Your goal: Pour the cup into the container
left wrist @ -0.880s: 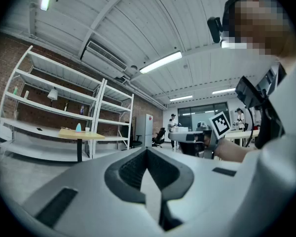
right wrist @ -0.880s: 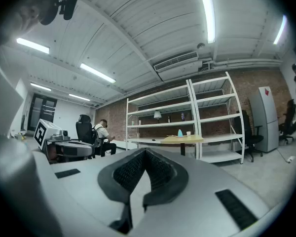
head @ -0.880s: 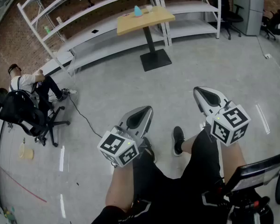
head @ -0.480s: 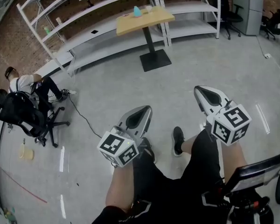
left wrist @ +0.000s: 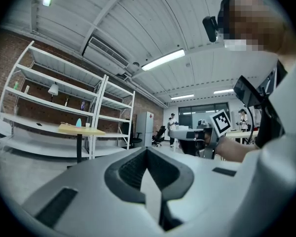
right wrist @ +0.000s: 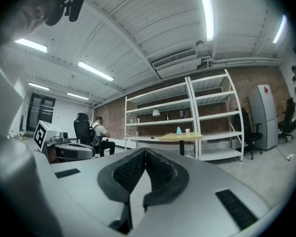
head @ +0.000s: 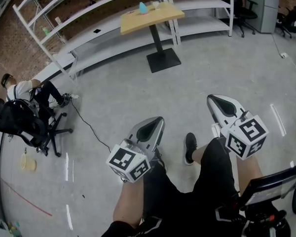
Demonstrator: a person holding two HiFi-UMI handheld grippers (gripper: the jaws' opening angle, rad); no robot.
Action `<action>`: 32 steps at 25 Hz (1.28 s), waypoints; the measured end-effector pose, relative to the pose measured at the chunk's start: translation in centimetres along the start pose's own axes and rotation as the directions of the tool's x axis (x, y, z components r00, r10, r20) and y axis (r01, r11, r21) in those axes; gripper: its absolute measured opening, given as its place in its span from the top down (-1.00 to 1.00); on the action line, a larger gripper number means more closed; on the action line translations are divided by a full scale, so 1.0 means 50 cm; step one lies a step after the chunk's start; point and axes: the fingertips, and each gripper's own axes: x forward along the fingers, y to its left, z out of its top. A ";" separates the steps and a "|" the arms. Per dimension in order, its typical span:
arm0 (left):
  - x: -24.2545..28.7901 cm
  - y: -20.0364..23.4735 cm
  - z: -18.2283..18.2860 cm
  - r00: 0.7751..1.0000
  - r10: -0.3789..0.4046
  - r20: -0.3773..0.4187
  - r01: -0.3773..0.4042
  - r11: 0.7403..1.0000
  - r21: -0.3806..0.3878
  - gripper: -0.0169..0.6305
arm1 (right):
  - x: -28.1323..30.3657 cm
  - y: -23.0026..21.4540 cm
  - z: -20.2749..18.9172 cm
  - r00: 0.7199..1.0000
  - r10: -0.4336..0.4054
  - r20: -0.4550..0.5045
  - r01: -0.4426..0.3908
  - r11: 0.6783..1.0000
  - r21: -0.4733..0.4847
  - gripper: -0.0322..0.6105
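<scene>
Far ahead stands a small wooden table point(head: 150, 16) on a black pedestal. On it are a light blue container point(head: 142, 7) and a small white cup point(head: 155, 5); both also show in the left gripper view as the container point(left wrist: 79, 123) and the cup point(left wrist: 88, 125), and in the right gripper view as the container point(right wrist: 178, 130) and the cup point(right wrist: 187, 131). My left gripper point(head: 158, 118) and right gripper point(head: 214, 98) are held level over my legs, far from the table. Both have their jaws shut with nothing between them, as seen at the left gripper point(left wrist: 148, 151) and the right gripper point(right wrist: 145, 152).
White metal shelving point(head: 89, 31) lines the brick wall behind the table. A person point(head: 27, 90) sits at the left by a black office chair point(head: 24, 125), with a cable point(head: 89, 125) trailing over the floor. More chairs point(head: 244, 16) stand at the back right.
The table and shelves have slid slightly up in the head view and both grippers sit a little lower. The seated person has leaned over. The jaws stay shut.
</scene>
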 end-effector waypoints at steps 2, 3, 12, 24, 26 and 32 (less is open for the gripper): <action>0.020 0.012 -0.028 1.000 -0.015 -0.011 0.015 1.000 -0.018 0.94 | 0.026 -0.015 -0.027 1.000 0.008 -0.020 -0.007 1.000 0.016 0.90; 0.030 0.022 -0.042 1.000 -0.023 -0.018 0.022 0.999 -0.034 0.94 | 0.043 -0.022 -0.041 0.999 0.011 -0.035 -0.010 1.000 0.027 0.90; 0.143 0.194 -0.011 1.000 -0.006 -0.022 0.005 1.000 -0.018 0.94 | 0.246 -0.090 -0.015 0.998 0.035 -0.045 -0.033 0.999 0.026 0.90; 0.301 0.429 0.091 0.998 0.039 0.040 -0.040 0.999 0.028 0.94 | 0.474 -0.245 0.046 1.000 0.018 -0.023 -0.017 1.000 0.020 0.89; 0.326 0.467 0.095 0.998 0.040 0.049 -0.042 0.998 0.038 0.94 | 0.516 -0.267 0.050 1.000 0.020 -0.022 -0.020 1.000 0.005 0.90; 0.439 0.598 0.120 0.997 0.023 0.068 -0.025 0.999 0.033 0.94 | 0.652 -0.350 0.084 1.000 0.018 -0.018 -0.018 1.000 -0.023 0.90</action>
